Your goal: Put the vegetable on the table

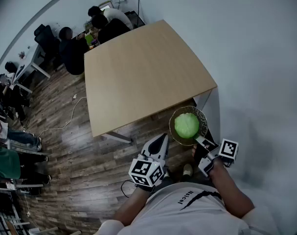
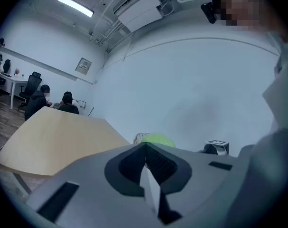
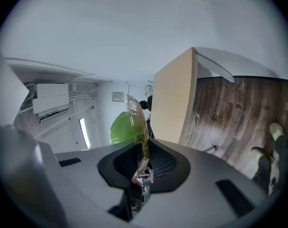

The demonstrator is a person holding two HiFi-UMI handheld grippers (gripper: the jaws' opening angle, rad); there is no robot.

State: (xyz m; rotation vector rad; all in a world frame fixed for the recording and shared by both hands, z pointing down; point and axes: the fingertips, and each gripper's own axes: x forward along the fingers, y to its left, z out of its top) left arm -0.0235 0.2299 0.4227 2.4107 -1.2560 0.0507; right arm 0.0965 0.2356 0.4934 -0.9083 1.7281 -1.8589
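Only the clear bowl's (image 1: 203,115) rim is clenched in the right gripper's (image 1: 200,140) jaws; the round green vegetable (image 1: 186,125) could be tipped out.

Colour findings: green, tan, brown, grey, black-and-white.
Vegetable (image 1: 186,125) bright pale green, in a clear dish (image 1: 204,115) with an amber-tinted rim. Table (image 1: 138,67), at 11 o'clock from the dish, plain light tan. Floor (image 1: 75,151) dark brown, plank-patterned. Left gripper (image 1: 163,137) and right gripper (image 1: 199,140) pale grey with black pads, cubes patterned in black-and-white squares. Wall (image 1: 256,58) pale blue-grey.
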